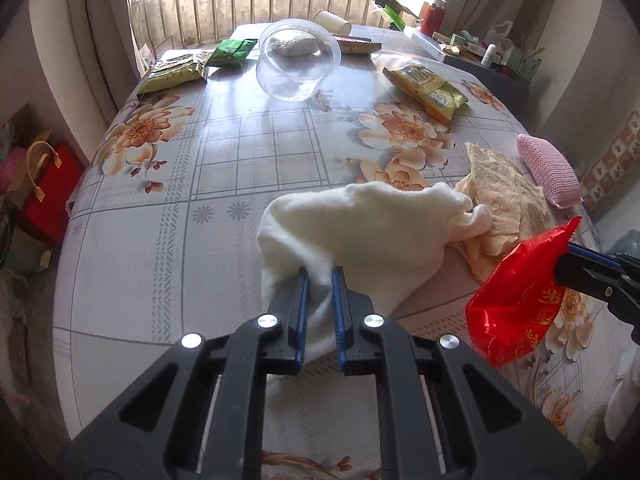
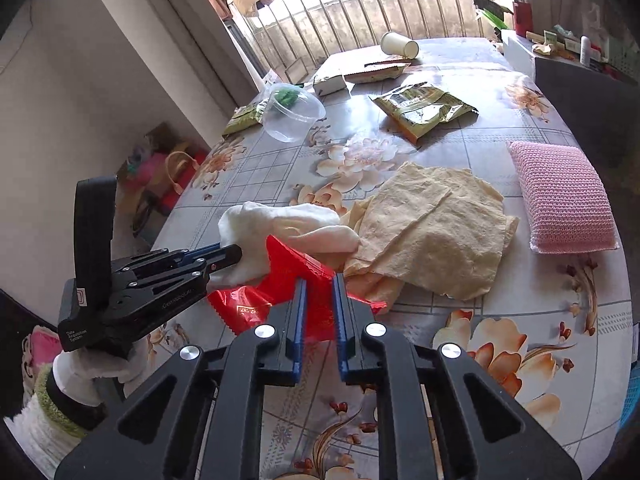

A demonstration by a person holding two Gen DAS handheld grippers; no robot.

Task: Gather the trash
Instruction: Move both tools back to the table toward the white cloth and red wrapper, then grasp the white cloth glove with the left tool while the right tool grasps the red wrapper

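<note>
My left jaws [image 1: 320, 270] are pinched nearly together on a fold of the soft white crumpled cloth [image 1: 372, 224], whose bulk bunches out ahead of the blue pads and drapes onto the floral plastic-covered bench [image 1: 168, 208]. My right jaws [image 2: 319, 278] are likewise closed down on the crinkly red foil snack wrapper [image 2: 296, 284], which sticks out to either side of the pads and hangs just beside the cloth. Both loads are limp, so to do this well I judge I should keep steady pressure on each pair of jaws, lift straight up before travelling, and hold the two apart so the wrapper does not catch in the cloth. The cloth's far end lies against the tan creased sheets of paper [image 2: 432, 232], so I should raise it gently, or it may drag them along. No bin shows in either view, so I cannot tell where these go. Beyond lie more pieces to collect: a pink knitted pad [image 2: 560, 196], a yellow-green snack bag [image 2: 420, 110], a clear plastic tub on its side [image 1: 298, 62] and a tipped white paper cup [image 2: 399, 45].
</note>
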